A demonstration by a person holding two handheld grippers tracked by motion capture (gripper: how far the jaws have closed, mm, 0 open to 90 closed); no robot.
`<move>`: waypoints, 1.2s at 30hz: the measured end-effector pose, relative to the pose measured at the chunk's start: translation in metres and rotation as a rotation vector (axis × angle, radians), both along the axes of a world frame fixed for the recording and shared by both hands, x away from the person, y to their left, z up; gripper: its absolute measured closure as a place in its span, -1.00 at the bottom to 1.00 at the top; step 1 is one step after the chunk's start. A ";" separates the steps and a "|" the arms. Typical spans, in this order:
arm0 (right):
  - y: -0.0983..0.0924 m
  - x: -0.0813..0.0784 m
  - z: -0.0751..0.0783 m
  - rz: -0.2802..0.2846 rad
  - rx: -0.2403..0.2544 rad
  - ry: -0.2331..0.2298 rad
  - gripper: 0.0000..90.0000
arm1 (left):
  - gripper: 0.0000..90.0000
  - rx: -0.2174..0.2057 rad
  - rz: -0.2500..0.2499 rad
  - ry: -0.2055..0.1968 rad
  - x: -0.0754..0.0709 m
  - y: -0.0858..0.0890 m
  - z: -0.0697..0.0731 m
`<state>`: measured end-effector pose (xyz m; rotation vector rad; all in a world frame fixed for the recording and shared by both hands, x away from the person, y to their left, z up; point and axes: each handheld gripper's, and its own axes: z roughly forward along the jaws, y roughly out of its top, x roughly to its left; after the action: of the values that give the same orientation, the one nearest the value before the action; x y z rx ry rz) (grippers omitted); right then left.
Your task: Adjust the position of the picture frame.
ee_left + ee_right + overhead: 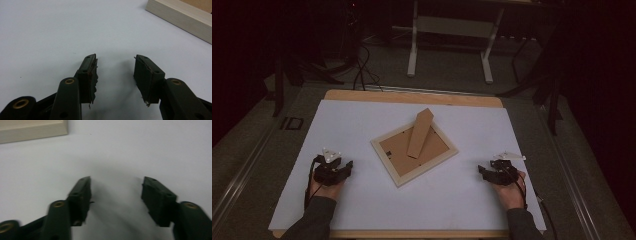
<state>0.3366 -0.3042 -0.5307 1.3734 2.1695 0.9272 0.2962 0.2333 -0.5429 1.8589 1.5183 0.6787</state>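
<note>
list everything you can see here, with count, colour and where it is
picture frame: 1, pale wood rim with brown backing, face down mid-table, turned at an angle
easel stand: 1, brown, propped up from the frame's back
white sheet: 1, white, covering the table top
table: 1, light wood, edge showing at far side
desk legs: 2, white, on the floor beyond the table
left gripper: 1, black, left of the frame, jaws open, nothing between them
right gripper: 1, black, right of the frame, jaws open, nothing between them
</note>
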 end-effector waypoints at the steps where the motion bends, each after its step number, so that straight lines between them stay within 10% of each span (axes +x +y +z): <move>1: 0.000 -0.001 0.001 0.003 -0.003 -0.006 0.07 | 0.20 0.008 -0.002 -0.002 0.000 -0.001 0.000; 36: 0.019 0.006 0.017 0.120 0.026 -0.073 0.71 | 0.55 -0.066 -0.167 -0.013 -0.003 -0.008 0.012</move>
<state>0.3424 -0.2849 -0.5136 1.2121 2.2113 1.0362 0.2933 0.2249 -0.5307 1.9020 1.3424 0.5554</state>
